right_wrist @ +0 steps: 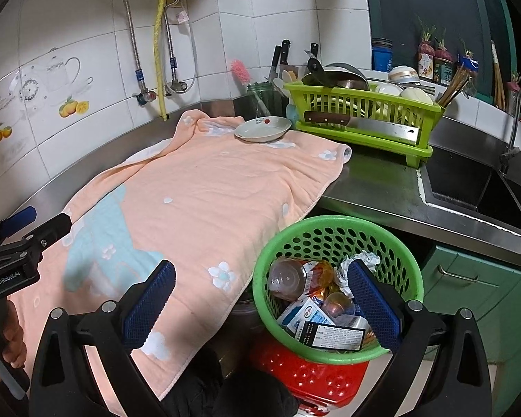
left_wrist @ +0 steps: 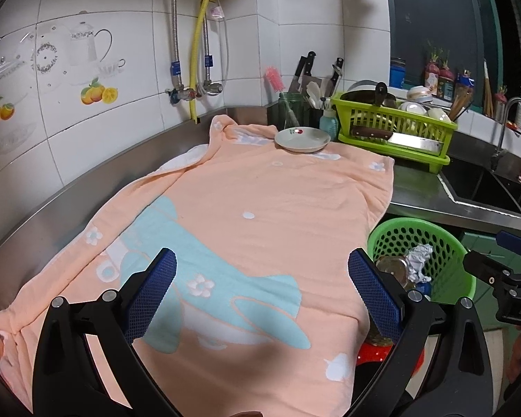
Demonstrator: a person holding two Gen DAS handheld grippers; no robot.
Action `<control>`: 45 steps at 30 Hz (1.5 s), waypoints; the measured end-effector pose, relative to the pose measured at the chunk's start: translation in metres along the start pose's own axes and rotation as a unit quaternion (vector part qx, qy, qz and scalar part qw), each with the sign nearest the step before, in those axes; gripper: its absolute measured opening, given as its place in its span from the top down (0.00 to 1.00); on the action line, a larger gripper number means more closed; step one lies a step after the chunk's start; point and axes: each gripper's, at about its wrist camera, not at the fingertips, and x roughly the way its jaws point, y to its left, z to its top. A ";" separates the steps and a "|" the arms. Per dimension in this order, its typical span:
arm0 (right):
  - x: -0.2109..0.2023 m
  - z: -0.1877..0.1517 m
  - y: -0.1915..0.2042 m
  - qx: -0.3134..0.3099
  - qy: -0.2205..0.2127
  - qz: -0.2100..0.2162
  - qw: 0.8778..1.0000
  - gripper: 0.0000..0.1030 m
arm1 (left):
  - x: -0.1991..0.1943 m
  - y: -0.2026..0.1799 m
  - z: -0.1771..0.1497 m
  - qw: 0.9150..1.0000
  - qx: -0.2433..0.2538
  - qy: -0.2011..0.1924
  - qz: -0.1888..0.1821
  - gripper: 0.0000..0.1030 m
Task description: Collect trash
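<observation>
A green perforated basket (right_wrist: 330, 232) stands beside the counter on a red stool (right_wrist: 312, 378). It holds a plastic bottle (right_wrist: 295, 276), a crumpled paper wad (right_wrist: 363, 259), a white and blue carton (right_wrist: 304, 312) and a black box (right_wrist: 333, 337). The basket also shows in the left wrist view (left_wrist: 416, 236). My right gripper (right_wrist: 260, 299) is open and empty, above the basket's near left rim. My left gripper (left_wrist: 262, 288) is open and empty over the peach towel (left_wrist: 260, 201) on the counter.
A small white dish (left_wrist: 302, 139) sits on the towel's far end. A green dish rack (right_wrist: 364, 118) with dishes and a cleaver (right_wrist: 364, 127) stands behind it. A sink (right_wrist: 469, 180) lies to the right. Tiled walls bound the back and left.
</observation>
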 end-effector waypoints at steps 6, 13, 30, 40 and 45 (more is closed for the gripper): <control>0.000 0.000 0.001 -0.001 -0.001 -0.002 1.000 0.07 | 0.000 0.001 0.000 1.000 0.000 -0.001 0.000 0.05; -0.003 0.001 0.002 -0.005 -0.007 -0.004 1.000 0.07 | -0.002 0.002 0.001 1.000 -0.003 -0.002 0.000 0.05; -0.007 0.001 0.002 -0.009 -0.016 -0.017 1.000 0.07 | -0.003 -0.003 0.000 1.000 0.000 0.001 -0.002 0.05; -0.008 0.001 0.002 -0.009 -0.016 -0.015 1.000 0.07 | -0.002 -0.003 0.000 1.000 -0.001 0.001 -0.002 0.05; -0.008 0.002 0.002 -0.009 -0.016 -0.015 1.000 0.07 | -0.002 -0.003 0.000 1.000 -0.001 0.001 -0.003 0.05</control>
